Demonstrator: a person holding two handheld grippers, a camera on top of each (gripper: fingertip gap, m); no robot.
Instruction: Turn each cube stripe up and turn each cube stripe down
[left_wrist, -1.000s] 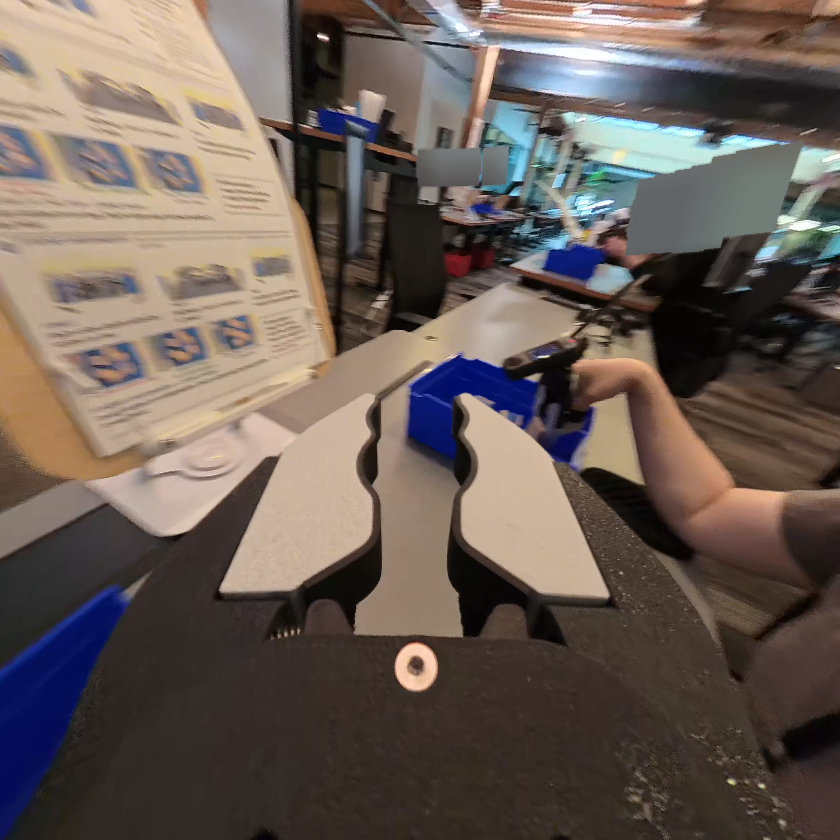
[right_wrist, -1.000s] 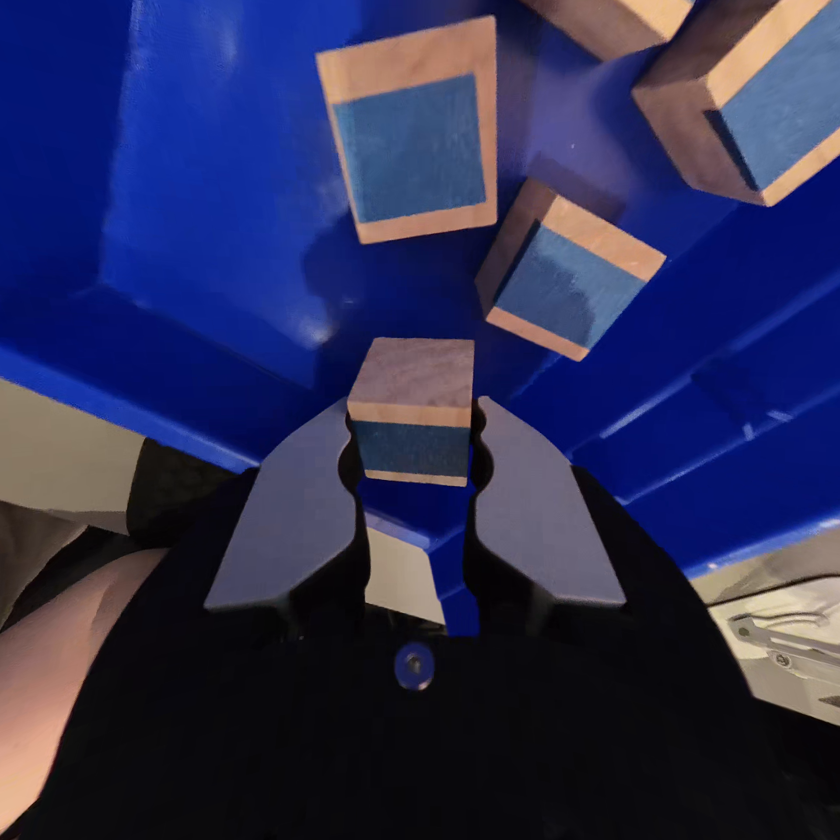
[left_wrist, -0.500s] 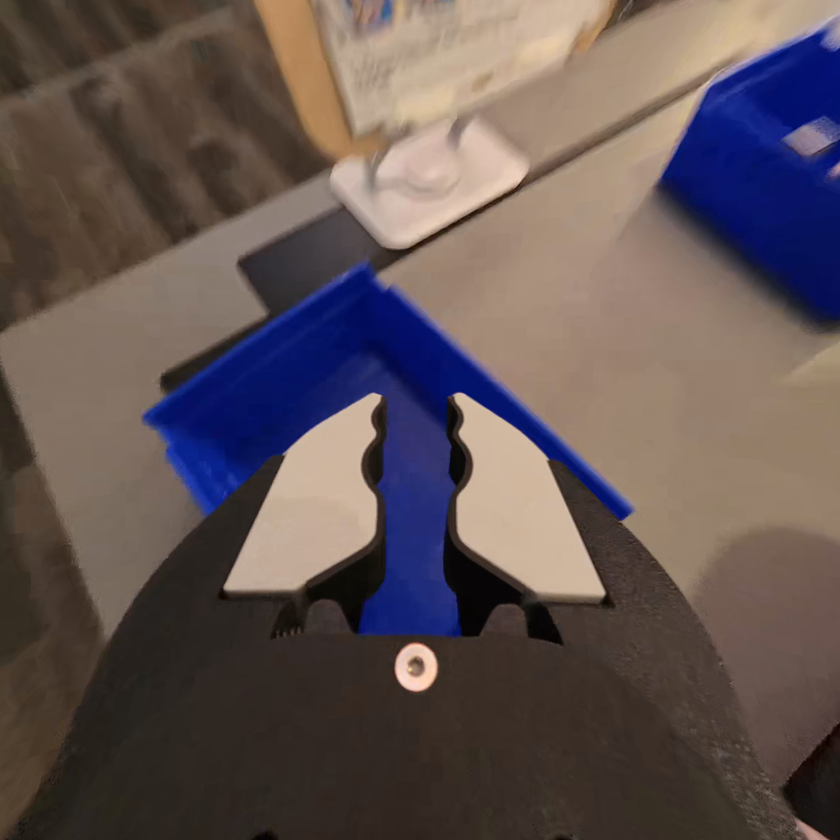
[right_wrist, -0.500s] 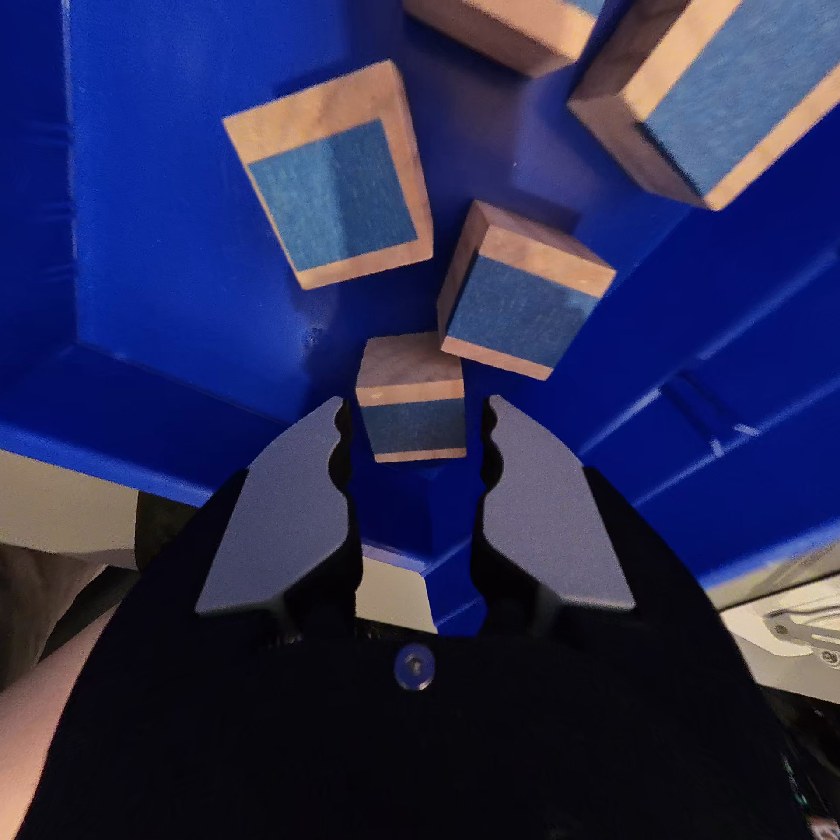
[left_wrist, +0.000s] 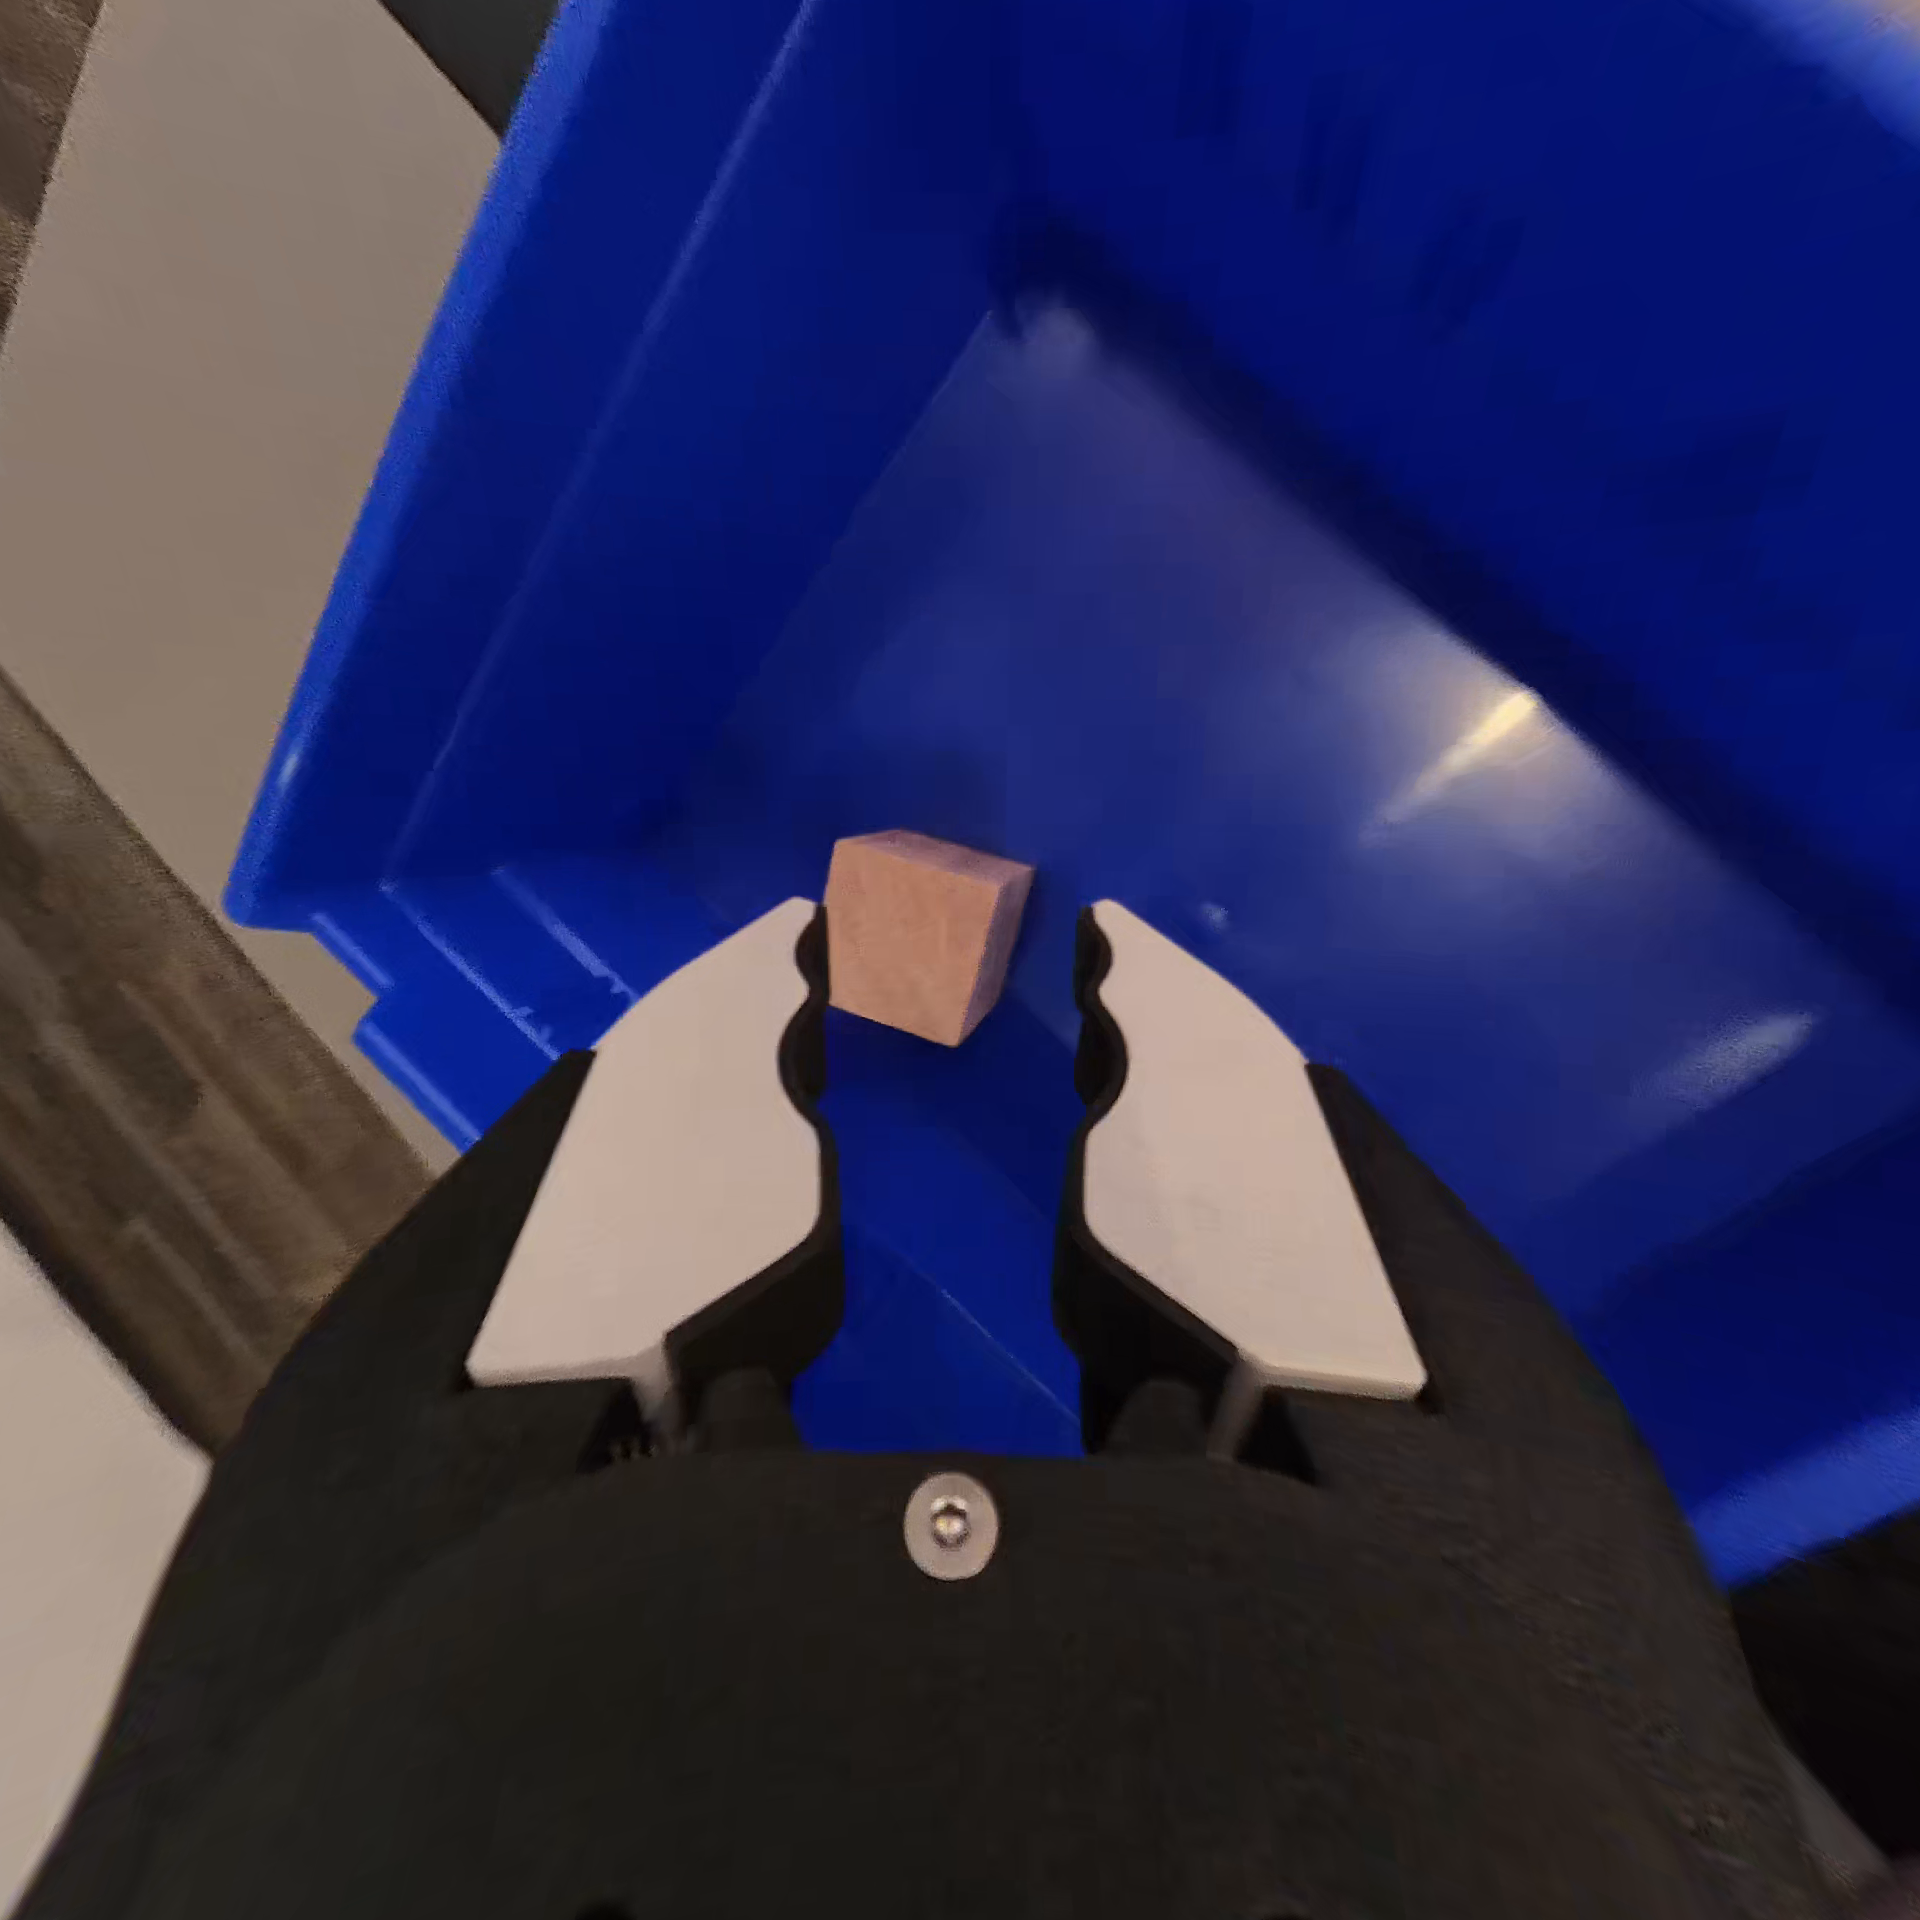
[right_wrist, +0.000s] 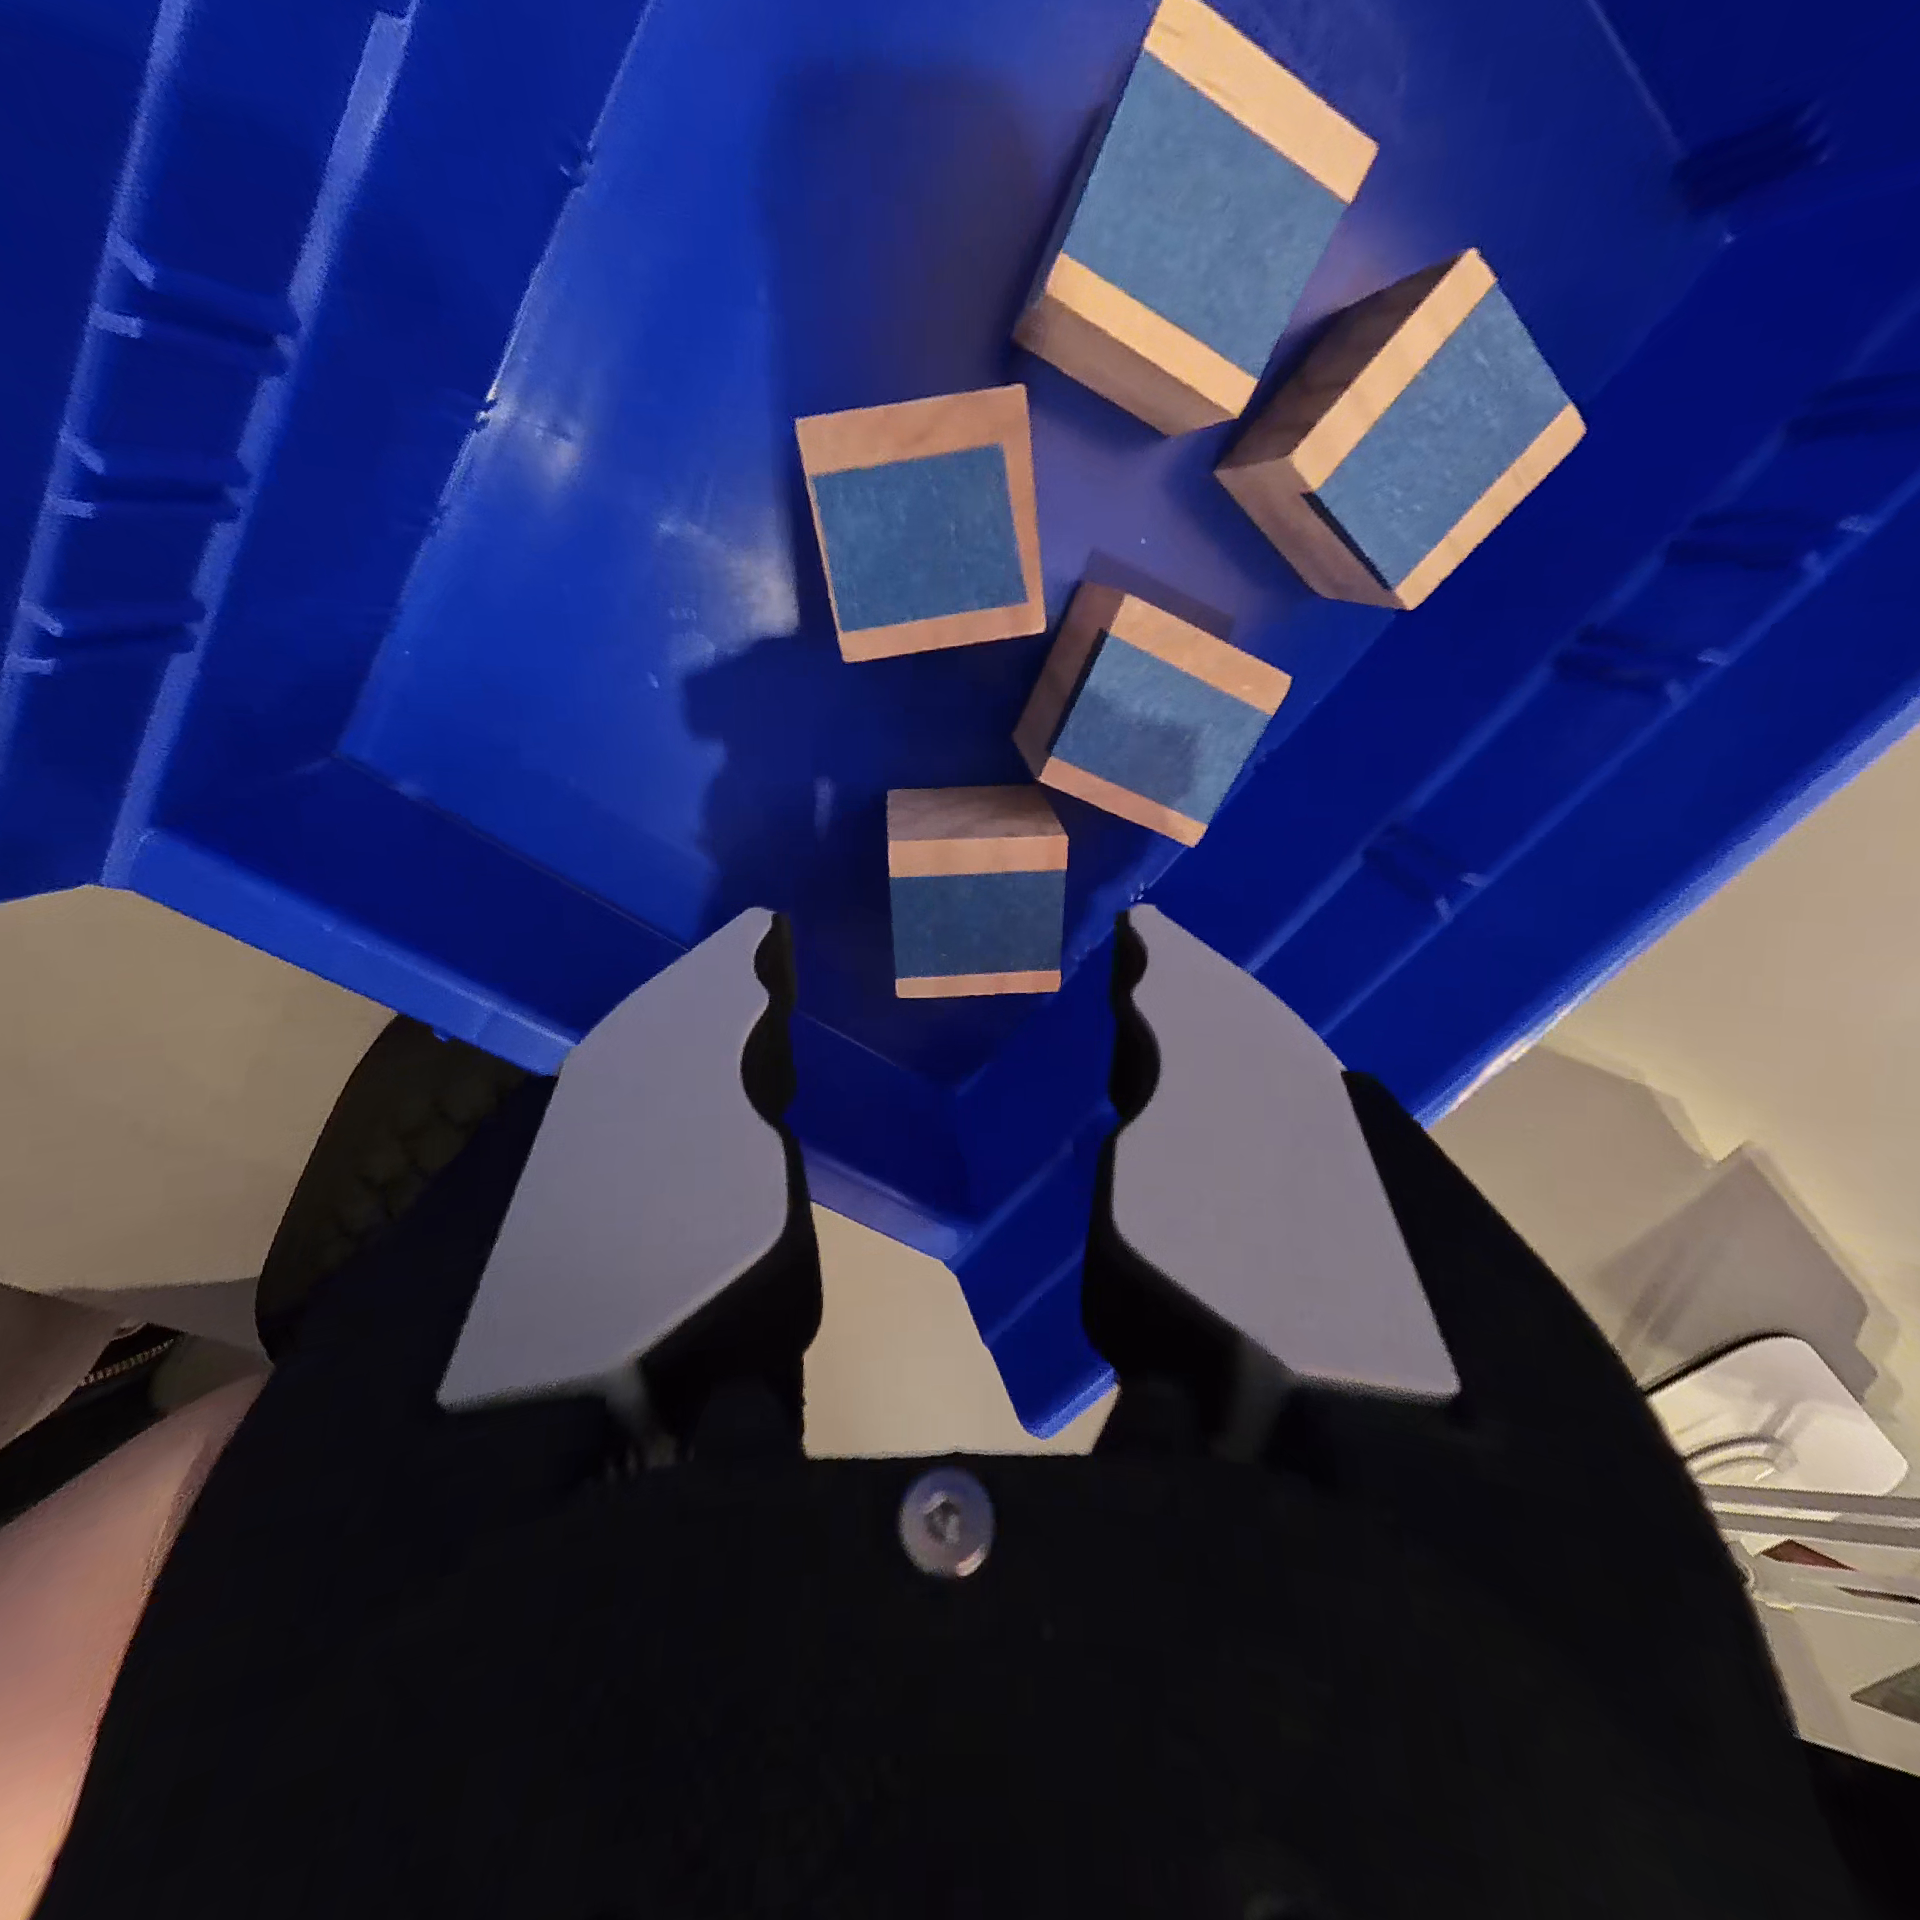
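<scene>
Hovering over two separate blue bins, both of your grippers point steeply down, and both have their jaws spread with nothing held.

Your left gripper (left_wrist: 945, 940) is angled into a blue bin (left_wrist: 644, 436) that sits on a pale table (left_wrist: 208, 343). A single plain wooden cube (left_wrist: 920, 935) rests on the bin floor near the close corner. No stripe shows on the faces you can see from the left wrist view. The cube lies right at the tips, nearer the left finger (left_wrist: 675, 1143), which looks to be touching or almost touching it, while a clear gap separates it from the right finger. This view is slightly blurred.

Your right gripper (right_wrist: 945, 951) is tilted over the near corner of the other blue bin (right_wrist: 312, 468). Five cubes lie on its floor. The nearest striped cube (right_wrist: 977, 894) sits just beyond and between the fingertips, apart from both, with its blue stripe on the face turned toward the camera and a plain wood face above it. The other four cubes (right_wrist: 925, 520) cluster farther in, each showing a blue stripe between two wood bands on its upward face. Two of them at the upper right sit just beside each other. Part of your forearm (right_wrist: 94, 1558) shows at the lower left of that view, beside the gripper body.
</scene>
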